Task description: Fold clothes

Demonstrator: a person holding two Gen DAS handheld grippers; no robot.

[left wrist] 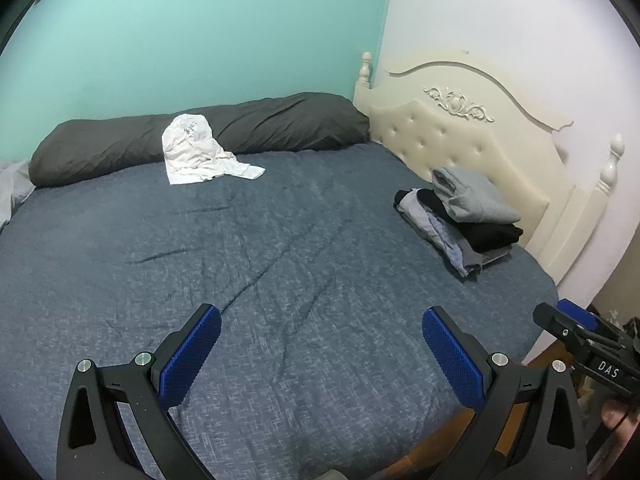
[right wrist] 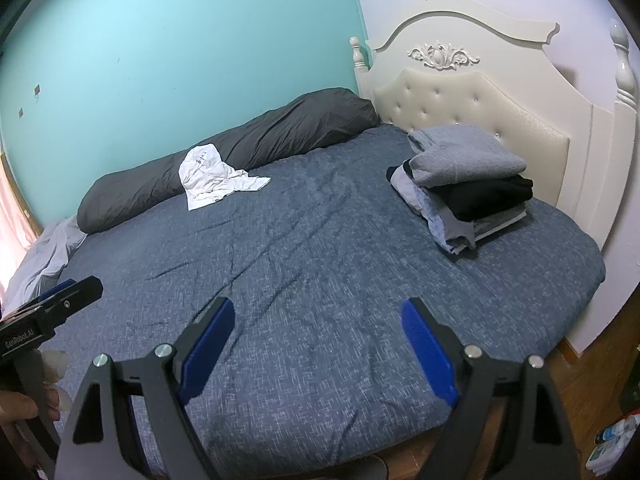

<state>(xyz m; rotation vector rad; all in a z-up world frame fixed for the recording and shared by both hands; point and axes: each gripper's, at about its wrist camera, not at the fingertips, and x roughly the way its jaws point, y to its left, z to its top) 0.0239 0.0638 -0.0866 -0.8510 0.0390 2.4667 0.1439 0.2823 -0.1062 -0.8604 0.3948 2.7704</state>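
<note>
Broadly, one bed under a blue-grey cover fills both views, its near edge cut off by the frame. One long dark grey bolster lies along its far side against the teal wall. One cream tufted headboard stands at the right. Just before it sits a single stack of folded clothes, grey piece on top, black beneath; the lower layers are hard to count. One crumpled white garment lies unfolded, leaning on the bolster. Both tongs hang over the cover with nothing between them: left gripper spread wide, right gripper likewise.
</note>
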